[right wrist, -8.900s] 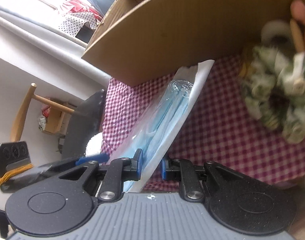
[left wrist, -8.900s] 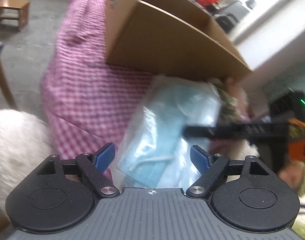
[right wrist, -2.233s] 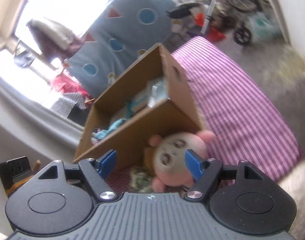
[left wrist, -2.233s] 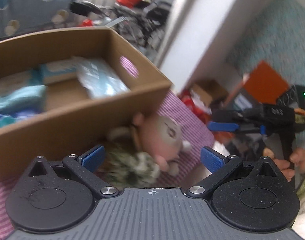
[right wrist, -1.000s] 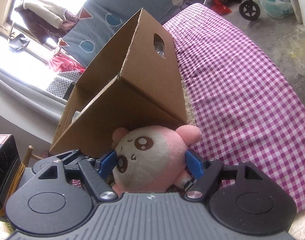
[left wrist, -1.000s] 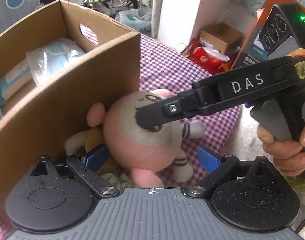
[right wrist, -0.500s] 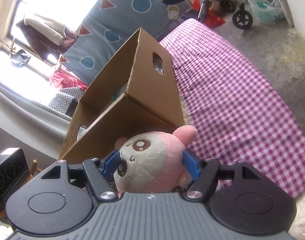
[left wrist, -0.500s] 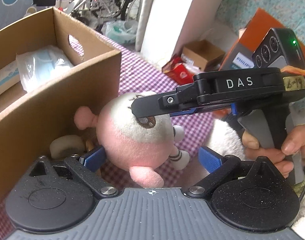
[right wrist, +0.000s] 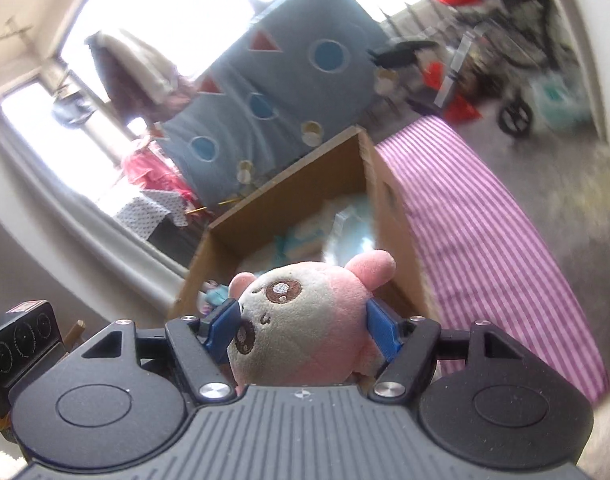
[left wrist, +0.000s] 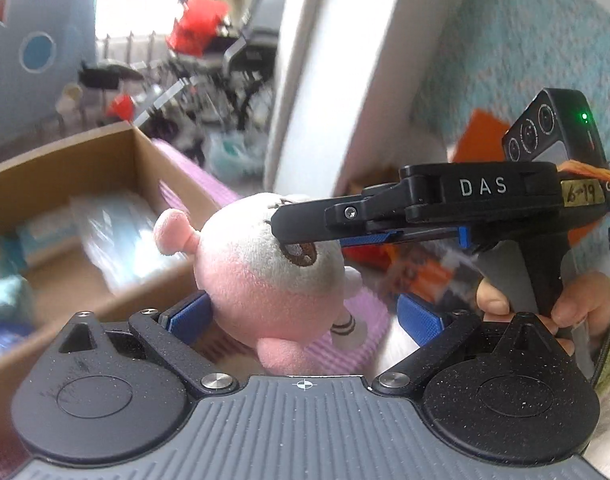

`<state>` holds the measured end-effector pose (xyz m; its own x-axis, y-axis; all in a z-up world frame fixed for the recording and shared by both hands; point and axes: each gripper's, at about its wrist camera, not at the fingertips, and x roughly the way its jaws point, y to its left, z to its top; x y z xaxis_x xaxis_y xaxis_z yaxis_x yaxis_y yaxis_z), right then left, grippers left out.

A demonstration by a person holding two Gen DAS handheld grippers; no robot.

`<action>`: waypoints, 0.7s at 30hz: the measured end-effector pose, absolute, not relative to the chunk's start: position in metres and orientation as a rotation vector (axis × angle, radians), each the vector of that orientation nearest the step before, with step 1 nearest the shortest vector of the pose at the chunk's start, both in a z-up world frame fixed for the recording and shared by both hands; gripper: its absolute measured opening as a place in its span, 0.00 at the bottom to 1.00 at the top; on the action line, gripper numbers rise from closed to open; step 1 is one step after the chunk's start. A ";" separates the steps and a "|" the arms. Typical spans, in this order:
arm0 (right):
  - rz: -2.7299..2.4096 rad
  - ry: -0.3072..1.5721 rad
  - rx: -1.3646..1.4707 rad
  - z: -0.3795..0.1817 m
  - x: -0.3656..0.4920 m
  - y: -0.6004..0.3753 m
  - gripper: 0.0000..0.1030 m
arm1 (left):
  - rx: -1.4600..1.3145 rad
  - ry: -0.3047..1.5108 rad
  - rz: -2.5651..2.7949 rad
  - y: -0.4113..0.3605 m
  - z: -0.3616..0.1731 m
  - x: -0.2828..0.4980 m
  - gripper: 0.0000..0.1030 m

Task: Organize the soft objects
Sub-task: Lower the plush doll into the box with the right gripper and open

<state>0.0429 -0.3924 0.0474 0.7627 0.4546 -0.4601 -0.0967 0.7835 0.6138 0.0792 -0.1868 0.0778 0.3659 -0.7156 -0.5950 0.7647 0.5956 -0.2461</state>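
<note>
The step in hand looks like carrying the plush toy [right wrist: 305, 320] to the cardboard box [right wrist: 289, 184]. The right gripper [right wrist: 303, 326] clamps its round pink-and-cream head, held in the air near the box's front edge. The left gripper [left wrist: 303, 314] gapes wide beside it, holding nothing. Next, the toy likely needs moving over the opening and releasing among the packets there.

A round pink-and-cream plush toy [right wrist: 305, 320] with small pink ears and brown embroidered eyes is up in the air, clamped at both sides of its head by the right gripper [right wrist: 303, 324], its face turned up and leftward. It hangs just near of the open cardboard box [right wrist: 297, 184], which holds plastic-wrapped pale-blue packs [left wrist: 117, 232] and a teal cloth [left wrist: 7, 296], blurred.
</note>
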 end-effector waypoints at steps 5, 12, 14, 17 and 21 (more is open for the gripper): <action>0.429 0.628 0.478 0.089 0.091 -0.357 0.71 | 0.008 0.651 -0.847 -0.155 0.100 0.104 0.96; 0.616 0.775 0.379 0.102 0.211 -0.301 0.71 | -0.075 0.696 -0.683 -0.122 0.093 0.174 0.96; 0.650 0.843 0.367 0.095 0.247 -0.289 0.71 | -0.100 0.741 -0.651 -0.118 0.084 0.196 0.96; 0.659 0.927 0.362 0.078 0.295 -0.276 0.71 | -0.135 0.811 -0.616 -0.116 0.066 0.232 0.96; 0.644 1.019 0.334 0.049 0.345 -0.267 0.71 | -0.152 0.924 -0.607 -0.113 0.043 0.262 0.95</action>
